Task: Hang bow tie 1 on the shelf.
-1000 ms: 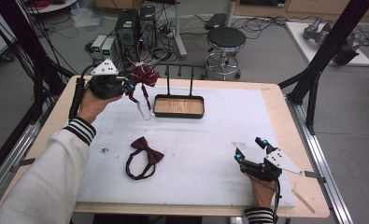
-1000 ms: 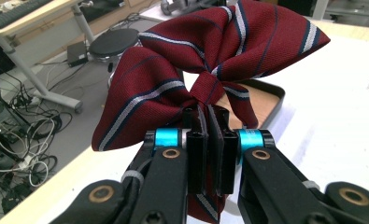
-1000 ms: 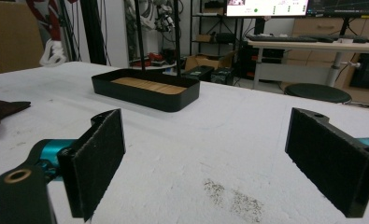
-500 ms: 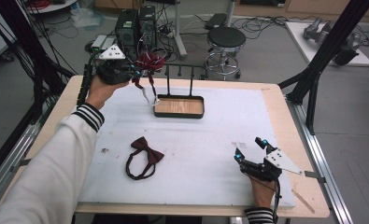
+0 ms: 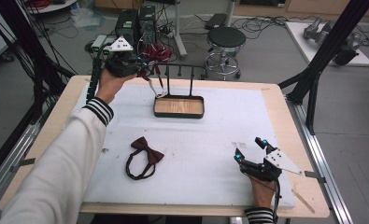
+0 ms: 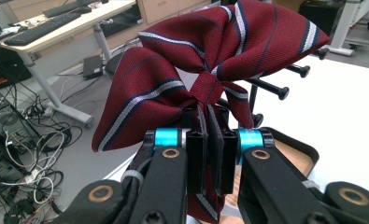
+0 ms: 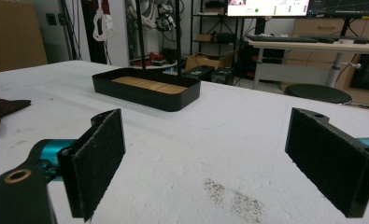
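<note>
Nearest the person, the right gripper [image 5: 251, 152] rests on the white mat [image 5: 219, 140], jaws spread wide with nothing between them. A plain dark bow tie [image 5: 142, 156] lies mid-mat. Beyond stands the black rack's tray [image 5: 179, 107]. Farthest, the left gripper [image 6: 209, 140] pinches a striped red bow tie [image 6: 210, 65] (by its knot), raised beside the rack's pegs [image 6: 285, 81]

Woven cloth bow tie [image 6: 210, 70] (perhaps silk).
</note>
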